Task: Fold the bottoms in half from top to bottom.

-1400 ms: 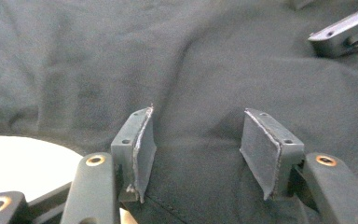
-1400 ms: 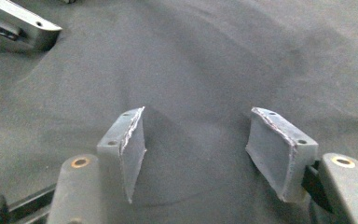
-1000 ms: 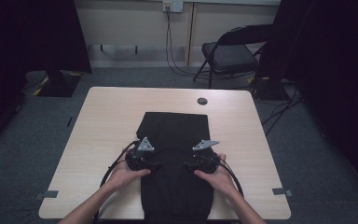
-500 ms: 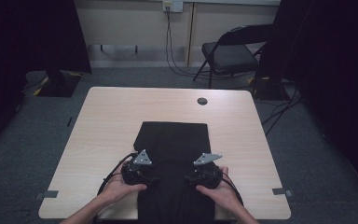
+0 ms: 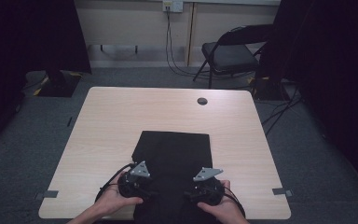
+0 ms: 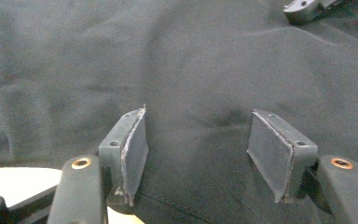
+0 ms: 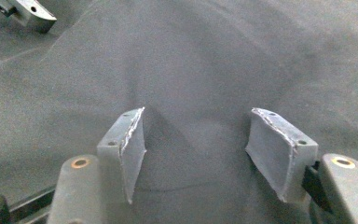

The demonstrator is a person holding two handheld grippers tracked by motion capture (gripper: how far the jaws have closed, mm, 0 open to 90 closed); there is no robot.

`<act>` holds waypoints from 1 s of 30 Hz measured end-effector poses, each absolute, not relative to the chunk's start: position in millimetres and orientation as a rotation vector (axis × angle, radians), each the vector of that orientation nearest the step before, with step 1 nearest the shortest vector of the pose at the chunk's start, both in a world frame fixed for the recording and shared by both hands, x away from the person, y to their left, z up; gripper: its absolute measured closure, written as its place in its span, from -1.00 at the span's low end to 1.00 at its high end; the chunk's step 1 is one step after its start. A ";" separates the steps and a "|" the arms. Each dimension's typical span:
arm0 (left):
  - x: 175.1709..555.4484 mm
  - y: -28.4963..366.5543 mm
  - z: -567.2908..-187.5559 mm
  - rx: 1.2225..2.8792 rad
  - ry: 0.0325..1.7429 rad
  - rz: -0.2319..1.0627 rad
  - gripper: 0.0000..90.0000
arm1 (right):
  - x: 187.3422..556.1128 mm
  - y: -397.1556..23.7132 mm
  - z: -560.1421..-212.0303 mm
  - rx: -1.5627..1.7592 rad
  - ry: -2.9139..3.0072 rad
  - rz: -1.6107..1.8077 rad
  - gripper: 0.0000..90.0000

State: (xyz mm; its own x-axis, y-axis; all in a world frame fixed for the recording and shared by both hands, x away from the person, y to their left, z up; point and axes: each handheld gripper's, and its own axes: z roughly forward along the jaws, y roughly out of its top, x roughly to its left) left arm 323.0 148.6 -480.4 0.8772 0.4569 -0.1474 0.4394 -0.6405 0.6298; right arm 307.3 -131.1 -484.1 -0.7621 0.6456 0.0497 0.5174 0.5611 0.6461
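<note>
Black cloth spread flat on the near middle of the wooden table, near end running over the table's front edge; left gripper and right gripper resting on that near end, well apart, jaws spread wide on each, pads down against the fabric with a low fold raised between them, nothing clamped; left jaws just been opening. Beyond: small round grommet near the far edge; folding chair behind; cables hanging from a wall socket.
</note>
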 end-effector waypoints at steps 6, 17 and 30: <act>314.4 143.2 -471.9 2.311 0.608 0.009 -0.09 | 295.8 -128.3 -482.5 0.990 2.608 0.958 -0.20; 358.4 187.2 -454.2 2.159 0.817 0.148 -0.15 | 330.0 -153.0 -463.6 1.121 2.440 1.111 -0.21; 448.3 209.1 -463.4 2.098 1.008 0.249 -0.30 | 426.1 -173.8 -456.0 1.284 2.324 1.040 -0.34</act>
State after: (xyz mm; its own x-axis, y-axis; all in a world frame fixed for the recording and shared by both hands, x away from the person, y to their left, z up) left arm 448.3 209.1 -463.4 0.6662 0.7311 -0.1472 0.5780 -0.3815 0.7214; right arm 426.1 -173.8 -456.0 -0.5610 0.8230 0.0885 0.6142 0.3422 0.7111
